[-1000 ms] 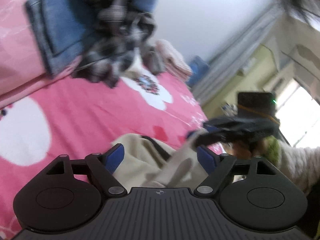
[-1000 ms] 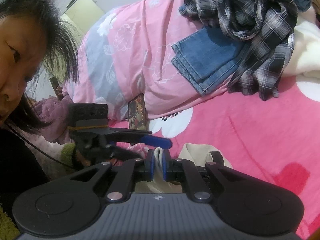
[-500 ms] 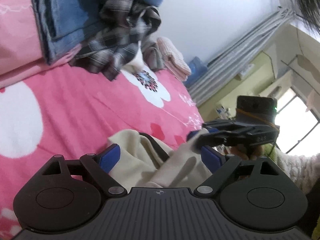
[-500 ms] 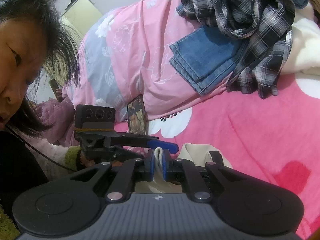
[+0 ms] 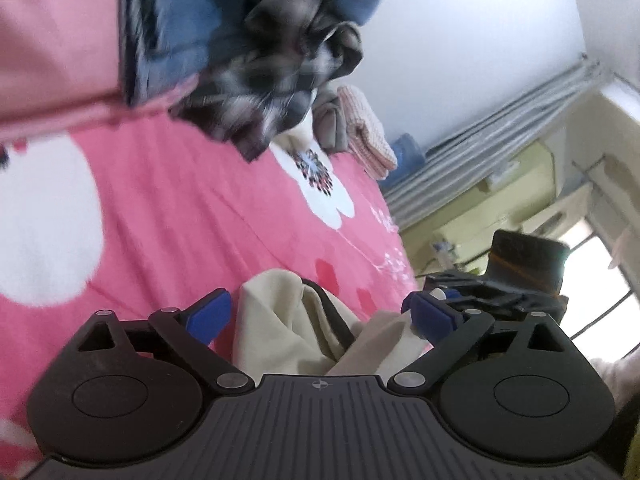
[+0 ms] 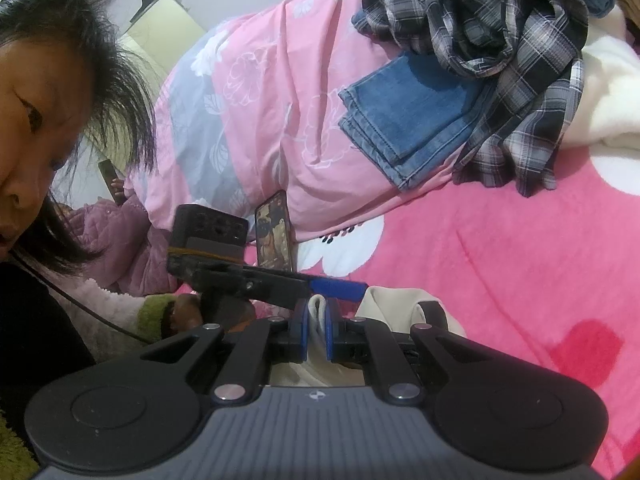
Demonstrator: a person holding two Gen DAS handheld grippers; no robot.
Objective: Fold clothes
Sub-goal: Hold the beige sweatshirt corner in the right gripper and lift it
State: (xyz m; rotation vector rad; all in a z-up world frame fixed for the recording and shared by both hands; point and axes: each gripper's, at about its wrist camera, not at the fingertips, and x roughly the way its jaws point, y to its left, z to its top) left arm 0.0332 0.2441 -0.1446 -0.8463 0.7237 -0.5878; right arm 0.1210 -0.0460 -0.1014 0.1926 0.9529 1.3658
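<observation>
A cream garment with a black strap (image 5: 288, 320) lies bunched on the pink bed cover (image 5: 180, 216), right in front of both grippers. My left gripper (image 5: 320, 316) is open, its blue pads either side of the cloth without pinching it. My right gripper (image 6: 317, 324) is shut on a fold of the cream garment (image 6: 394, 300). In the right wrist view the left gripper (image 6: 336, 286) reaches in from the left just above the pinched fold. In the left wrist view the right gripper (image 5: 444, 294) sits at the right, behind my pad.
A pile of folded blue jeans (image 6: 408, 120) and a crumpled plaid shirt (image 6: 512, 60) lies on a pink quilt (image 6: 260, 100) further up the bed. A phone (image 6: 274, 236) stands against the quilt. Folded towels (image 5: 368, 132) lie near the wall. The person's face (image 6: 36, 128) is at left.
My left gripper has tilted and shifted, so the cream garment now sits more centred between its open pads. The right gripper stays shut on the fold.
</observation>
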